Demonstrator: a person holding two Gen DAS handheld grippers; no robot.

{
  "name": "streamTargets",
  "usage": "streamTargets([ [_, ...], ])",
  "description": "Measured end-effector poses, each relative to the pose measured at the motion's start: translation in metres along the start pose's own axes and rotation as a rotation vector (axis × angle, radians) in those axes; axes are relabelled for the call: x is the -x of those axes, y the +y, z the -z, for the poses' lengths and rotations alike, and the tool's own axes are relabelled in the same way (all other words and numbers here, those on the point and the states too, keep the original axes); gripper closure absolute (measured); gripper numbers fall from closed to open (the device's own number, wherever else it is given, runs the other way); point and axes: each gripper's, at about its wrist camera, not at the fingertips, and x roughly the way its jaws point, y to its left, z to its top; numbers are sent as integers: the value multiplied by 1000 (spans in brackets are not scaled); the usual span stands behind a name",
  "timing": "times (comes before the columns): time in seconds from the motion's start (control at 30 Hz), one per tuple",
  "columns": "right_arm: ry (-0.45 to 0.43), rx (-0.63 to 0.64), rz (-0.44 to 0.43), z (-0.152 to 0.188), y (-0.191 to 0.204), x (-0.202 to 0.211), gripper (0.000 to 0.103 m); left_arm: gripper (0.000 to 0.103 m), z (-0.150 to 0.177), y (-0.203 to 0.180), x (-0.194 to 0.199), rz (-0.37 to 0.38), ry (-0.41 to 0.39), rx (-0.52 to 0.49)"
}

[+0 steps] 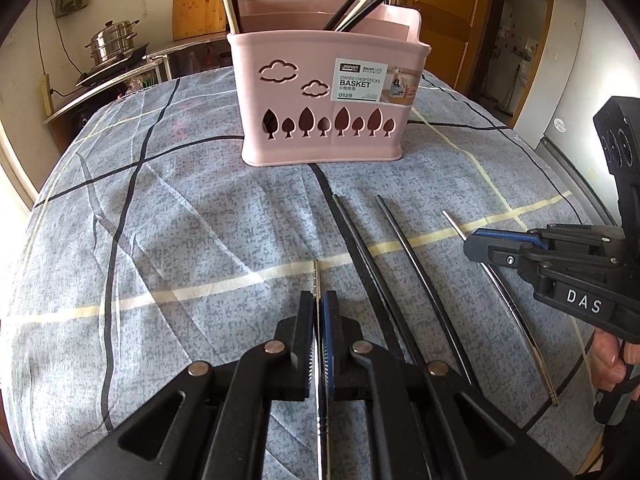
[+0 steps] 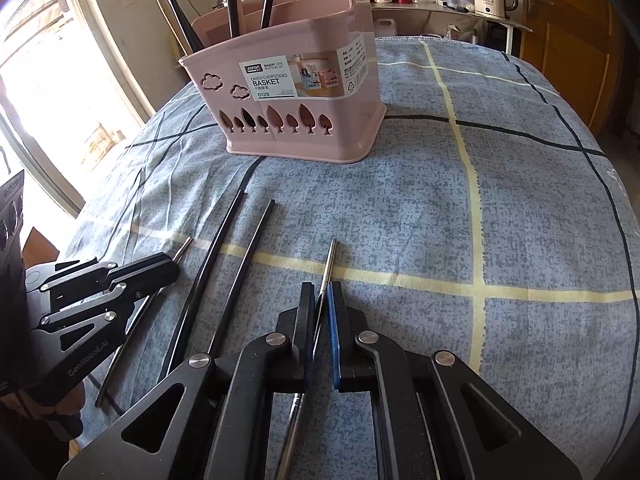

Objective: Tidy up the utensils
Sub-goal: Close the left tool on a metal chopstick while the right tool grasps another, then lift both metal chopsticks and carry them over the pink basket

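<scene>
Two metal chopsticks pinched: left gripper closed on one, right gripper on another, mid-table before basket. Risk: thin rods pivoting, slipping during lift.

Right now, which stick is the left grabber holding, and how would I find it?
Find the pink basket on the blue checked cloth. Nearer than it, four chopsticks lie side by side. The left gripper pinches the silver chopstick farthest left; beside it lie two black chopsticks, and the right gripper pinches the other silver one.
</scene>
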Motion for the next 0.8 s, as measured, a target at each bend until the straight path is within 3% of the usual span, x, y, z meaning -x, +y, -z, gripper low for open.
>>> streamTargets([
  [0.3,-56,5,-47,-1,4,17,98,98,-17,-1,26,35,-61,-4],
  [0.8,-270,45,-95,-22,16,94,98,98,-50,5,108,87,-261,-21],
])
